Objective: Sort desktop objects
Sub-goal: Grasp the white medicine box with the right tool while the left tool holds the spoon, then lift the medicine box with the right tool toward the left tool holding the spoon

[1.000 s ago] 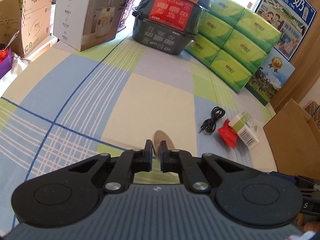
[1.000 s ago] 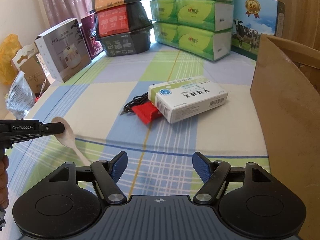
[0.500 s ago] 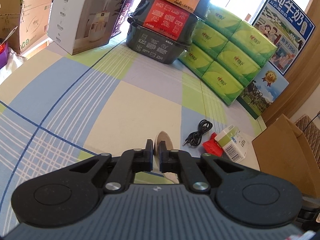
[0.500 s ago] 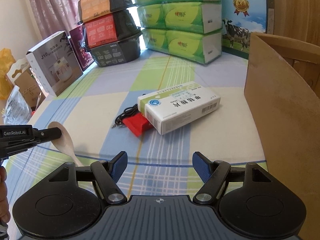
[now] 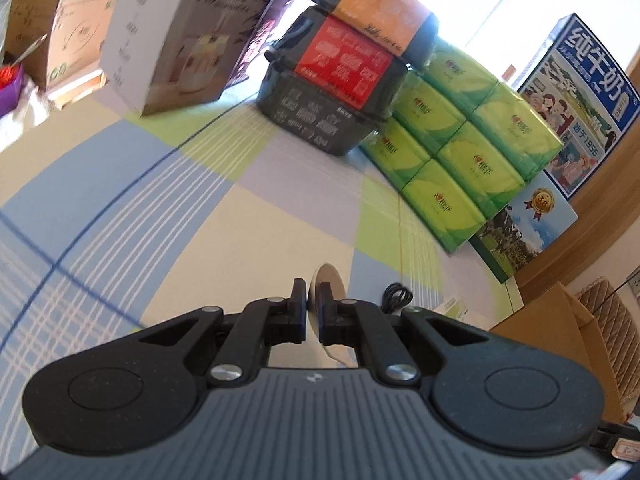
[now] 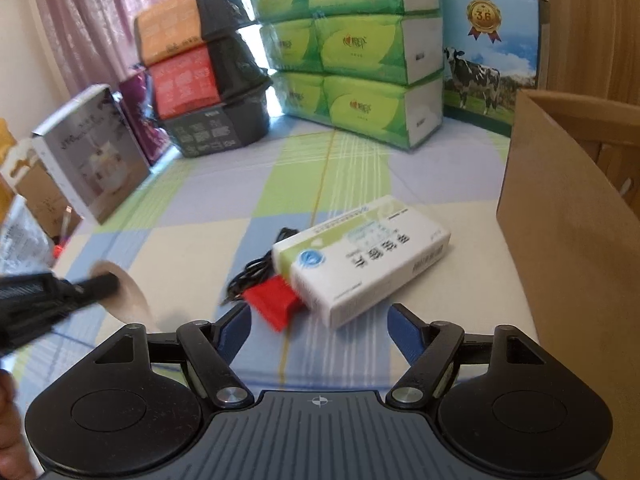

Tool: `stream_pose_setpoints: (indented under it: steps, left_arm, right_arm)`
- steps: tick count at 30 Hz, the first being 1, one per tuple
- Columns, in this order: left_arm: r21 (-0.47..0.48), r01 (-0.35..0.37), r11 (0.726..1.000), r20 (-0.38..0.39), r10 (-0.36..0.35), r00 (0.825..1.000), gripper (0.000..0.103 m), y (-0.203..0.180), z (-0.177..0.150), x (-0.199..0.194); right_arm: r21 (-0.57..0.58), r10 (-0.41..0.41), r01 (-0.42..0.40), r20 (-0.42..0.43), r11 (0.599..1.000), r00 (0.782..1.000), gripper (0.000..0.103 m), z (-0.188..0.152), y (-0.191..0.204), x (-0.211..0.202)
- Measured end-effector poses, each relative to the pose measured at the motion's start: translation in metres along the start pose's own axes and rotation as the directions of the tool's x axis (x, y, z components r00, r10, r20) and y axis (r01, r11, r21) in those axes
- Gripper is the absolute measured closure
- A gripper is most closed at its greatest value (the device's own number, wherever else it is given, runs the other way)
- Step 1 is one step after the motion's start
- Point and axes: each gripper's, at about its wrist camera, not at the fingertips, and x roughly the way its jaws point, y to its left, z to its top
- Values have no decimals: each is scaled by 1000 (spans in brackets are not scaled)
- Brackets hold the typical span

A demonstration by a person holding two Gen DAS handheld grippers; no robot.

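Observation:
My left gripper (image 5: 313,295) is shut on a pale wooden spoon (image 5: 330,280), whose bowl sticks up past the fingertips above the checked cloth. In the right wrist view the same spoon (image 6: 124,294) hangs blurred at the left, held by the left gripper's black fingers (image 6: 94,285). My right gripper (image 6: 319,322) stands open and empty, just short of a white medicine box (image 6: 362,256). That box lies on a red item (image 6: 274,302) beside a coiled black cable (image 6: 256,270). In the left wrist view the cable (image 5: 396,297) and a corner of the box (image 5: 456,307) peek over the right finger.
An open brown cardboard box (image 6: 576,216) stands at the right edge. Along the back are green tissue packs (image 6: 360,52), stacked black food tubs (image 6: 200,80), a milk carton (image 6: 490,64) and a white humidifier box (image 5: 180,36). A person's hand (image 6: 10,420) shows at lower left.
The left gripper has lifted and tilted with the spoon, swinging toward the right. The right gripper has moved closer to the medicine box and stays open.

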Motion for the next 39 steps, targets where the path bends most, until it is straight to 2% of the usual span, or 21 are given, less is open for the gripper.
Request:
stream_pose_setpoints:
  steps: [2,6,9,12,19,21,23,26,32,35,39]
  left_arm:
    - [35,1,999,-13,-1,1000,101,-7,6,5]
    - [110,-1,994,-67,8,998,101,-10,10,20]
    - [131,4,991,-91,9,996,101,-7,10,27]
    - [145,15,989,-106,0,994,101,-7,10,31]
    - [162,27,986,-124,-6,992,101,-9,10,35]
    - [162,25,986,-131,-3,991,101,-8,8,36]
    - [162,22,987,-133,0,991,101,-6,8,36]
    - [158,17,987,-130,3,991,101,-3,9,34]
    - [158,16,987,-137,6,990,101,2,9,33]
    - [185,33,982,-153,-5,988,101,-2,11,35]
    - [212,69,975,-161,-35,986,101,-11,22,39]
  right_arm:
    - [13,-28,28,-27,1000,999,25,6,-4,10]
    - [106,-18,24,-55,994,998,22,19,-18,25]
    - [148,-15,22,-47,989,999,13,30,-19,33]
    - [153,-30,38,-56,987,998,10,41,-14,44]
    - [100,-120,131,-105,986,987,9,57,-1,69]
    - [124,-130,145,-123,982,984,9,60,-3,73]
    - [160,-132,152,-125,975,983,9,60,-5,73]
    - [129,-137,153,-127,980,982,10,56,-4,73]
    - [149,-167,188,-144,971,975,12,40,-24,60]
    - [191,-133,155,-123,969,983,12,43,-34,46]
    - [210,-106,125,-99,970,989,9,63,-34,35]
